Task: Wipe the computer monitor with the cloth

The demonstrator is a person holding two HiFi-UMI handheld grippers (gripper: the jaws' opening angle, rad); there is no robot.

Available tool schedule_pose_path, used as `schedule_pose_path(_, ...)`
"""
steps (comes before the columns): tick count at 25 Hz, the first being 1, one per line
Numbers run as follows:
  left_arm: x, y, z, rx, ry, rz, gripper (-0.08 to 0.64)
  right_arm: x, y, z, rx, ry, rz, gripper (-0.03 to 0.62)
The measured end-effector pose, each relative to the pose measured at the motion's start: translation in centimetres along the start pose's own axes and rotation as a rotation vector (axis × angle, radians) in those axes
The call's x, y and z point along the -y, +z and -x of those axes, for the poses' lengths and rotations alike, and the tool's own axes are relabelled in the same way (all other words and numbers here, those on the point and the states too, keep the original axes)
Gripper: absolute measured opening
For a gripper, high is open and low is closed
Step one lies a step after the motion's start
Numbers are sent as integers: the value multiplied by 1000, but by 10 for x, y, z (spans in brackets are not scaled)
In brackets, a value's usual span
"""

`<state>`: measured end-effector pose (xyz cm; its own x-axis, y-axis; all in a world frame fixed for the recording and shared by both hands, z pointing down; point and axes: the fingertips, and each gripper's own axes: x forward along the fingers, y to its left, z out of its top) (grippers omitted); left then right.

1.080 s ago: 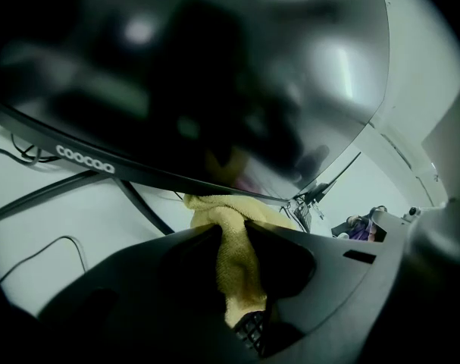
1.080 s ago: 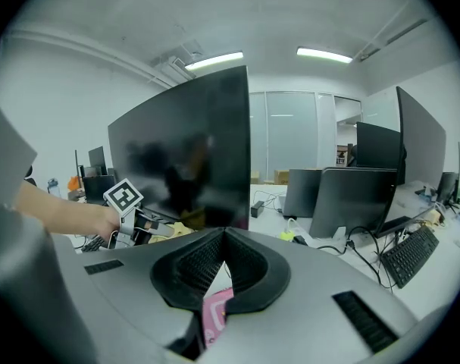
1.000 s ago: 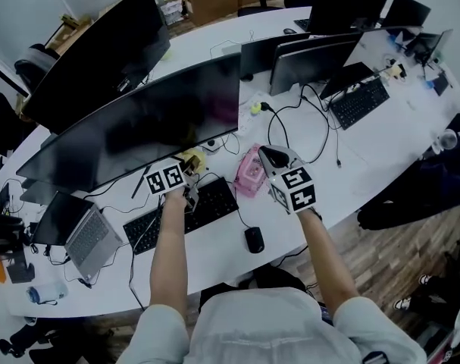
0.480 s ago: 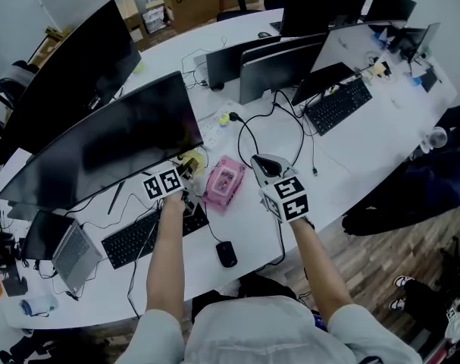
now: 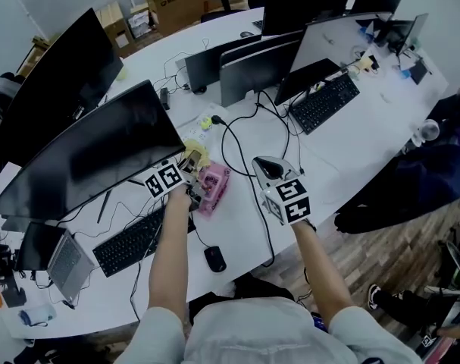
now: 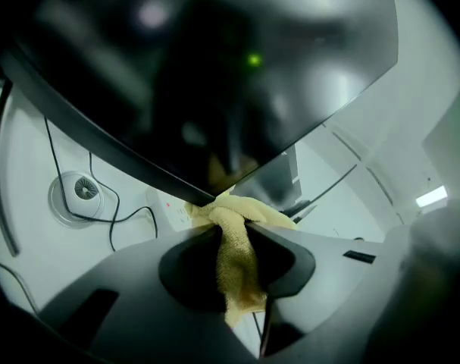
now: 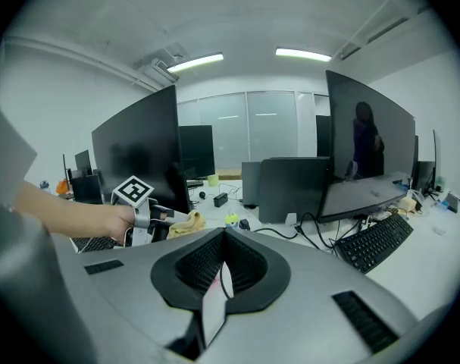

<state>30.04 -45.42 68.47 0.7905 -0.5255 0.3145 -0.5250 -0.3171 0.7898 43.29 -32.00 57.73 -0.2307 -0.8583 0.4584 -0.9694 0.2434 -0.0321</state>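
The big dark curved monitor (image 5: 86, 158) stands on the white desk at the left of the head view. My left gripper (image 5: 189, 167) is shut on a yellow cloth (image 5: 195, 156) just below the monitor's lower right corner. In the left gripper view the cloth (image 6: 237, 256) hangs bunched between the jaws of the left gripper (image 6: 233, 230), right under the screen's bottom edge (image 6: 123, 158). My right gripper (image 5: 264, 164) hovers over the desk to the right, with its jaws together and nothing seen in them. The right gripper view shows the right gripper (image 7: 224, 233), the cloth (image 7: 186, 222) and the monitor (image 7: 139, 150).
A pink wipes pack (image 5: 213, 186) lies between the two grippers. A keyboard (image 5: 131, 241), a mouse (image 5: 214, 258) and a laptop (image 5: 59, 260) sit in front of the monitor. Cables (image 5: 245, 139) cross the desk. More monitors (image 5: 252, 59) and a second keyboard (image 5: 324, 101) stand further right.
The left gripper with the cloth has slid right along the monitor's lower edge to its right corner. The right gripper now stands further from the pink pack. The head view has swung.
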Motion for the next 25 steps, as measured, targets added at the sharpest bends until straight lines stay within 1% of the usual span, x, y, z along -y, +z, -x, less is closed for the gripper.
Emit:
schedule_pose_path(3,10,10,3,67,-22,60,94,4,2,2,0,-3,1,23)
schedule_pose_path(7,35,36,15,154,-88,101,92,1,10,0,8,4,8,23)
schedule_pose_path(12,71,65,32,230,-144,144,92,-9,26,2,20,11,18,23)
schedule_pose_path(20,142,112,64,303,-217,139,92,-13,69,27,74,-15,39,23)
schedule_pose_path(25,196,145,89,341,-295,103,92,-23,93,47,109,-35,48,23)
